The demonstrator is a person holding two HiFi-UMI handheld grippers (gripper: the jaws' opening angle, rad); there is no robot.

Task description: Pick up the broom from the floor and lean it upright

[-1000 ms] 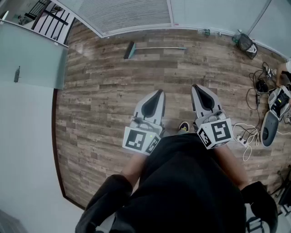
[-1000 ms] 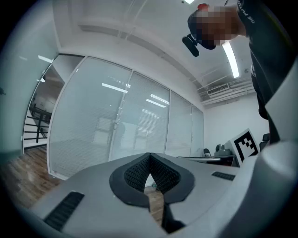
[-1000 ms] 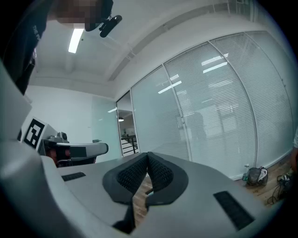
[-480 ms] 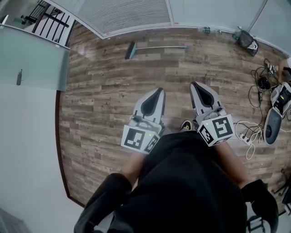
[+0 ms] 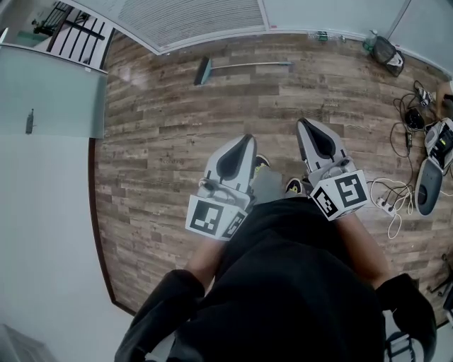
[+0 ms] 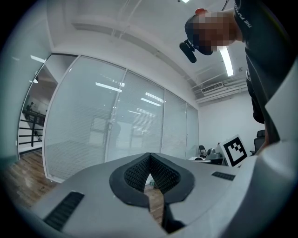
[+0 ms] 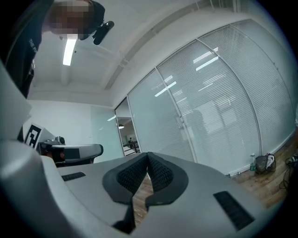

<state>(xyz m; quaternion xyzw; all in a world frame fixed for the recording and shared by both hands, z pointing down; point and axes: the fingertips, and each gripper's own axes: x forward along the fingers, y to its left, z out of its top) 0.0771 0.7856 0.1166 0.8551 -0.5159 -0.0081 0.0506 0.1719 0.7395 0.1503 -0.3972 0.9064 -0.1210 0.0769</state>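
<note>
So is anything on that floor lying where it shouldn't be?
Yes, the broom lies flat on the wooden floor, close to the glass wall, instead of standing upright. Nothing looks spilled or broken.

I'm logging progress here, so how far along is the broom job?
Done: nothing yet; the broom lies flat on the floor, across the room. In hand: nothing; the left gripper and right gripper are both shut and empty, well short of the broom. Left: reach it, grip it, lift it and lean it upright.
</note>
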